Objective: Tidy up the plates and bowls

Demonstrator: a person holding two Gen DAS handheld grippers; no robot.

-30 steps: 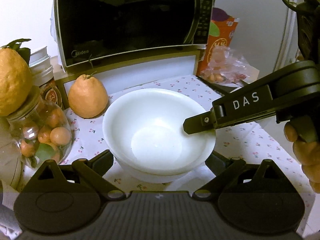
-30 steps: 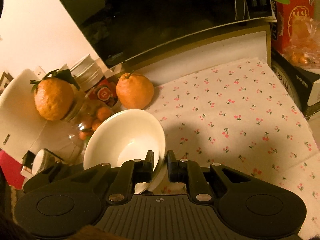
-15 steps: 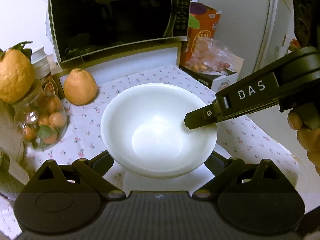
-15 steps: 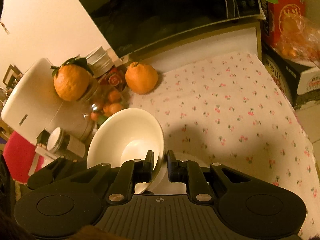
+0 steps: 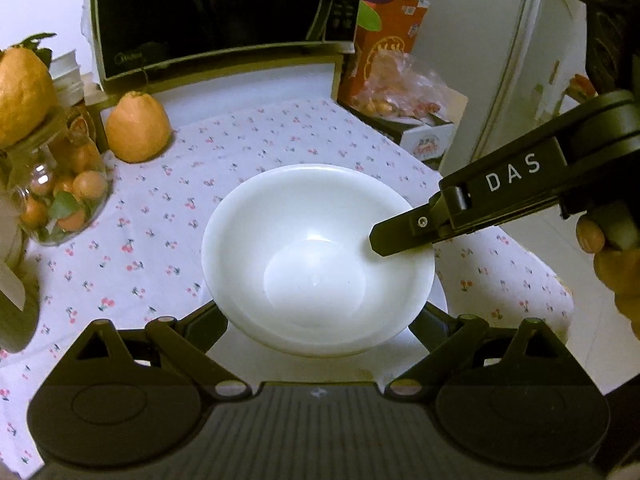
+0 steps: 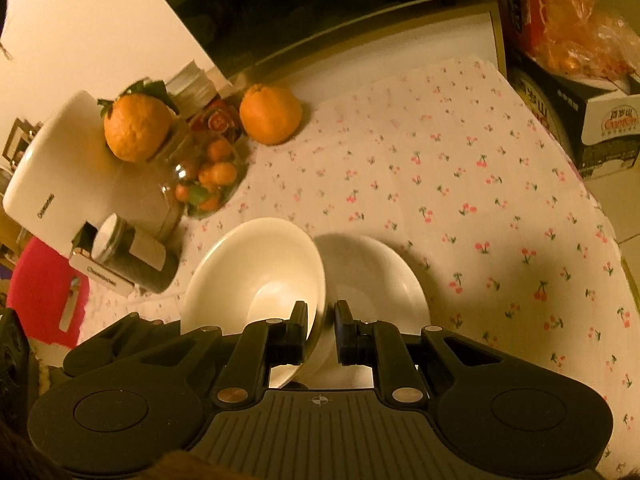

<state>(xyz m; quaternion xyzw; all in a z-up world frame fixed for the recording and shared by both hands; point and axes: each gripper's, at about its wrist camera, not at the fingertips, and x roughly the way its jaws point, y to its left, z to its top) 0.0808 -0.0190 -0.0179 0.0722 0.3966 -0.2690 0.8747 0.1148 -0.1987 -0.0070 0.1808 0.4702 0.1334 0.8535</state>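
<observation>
A white bowl [image 5: 316, 256] hangs above the cherry-print tablecloth [image 5: 240, 148]. My right gripper [image 6: 321, 320] is shut on its rim, one finger inside and one outside; the bowl [image 6: 256, 272] tilts to the left in the right wrist view. A second white bowl [image 6: 376, 276] sits on the cloth just to its right. In the left wrist view the right gripper's finger [image 5: 404, 232] reaches over the bowl's right rim. My left gripper [image 5: 316, 320] is open, its fingers spread wide on either side of the bowl, under it.
A microwave [image 5: 216, 12] stands at the back. An orange [image 5: 136, 128] lies by it, a jar of small fruit [image 5: 60, 196] with an orange on top stands at left. A snack box and bag [image 5: 400, 76] sit at back right. A white appliance [image 6: 60, 176] is at far left.
The right gripper has carried the bowl back and to the right, away from the microwave and jar. A second bowl has come into view beside it.
</observation>
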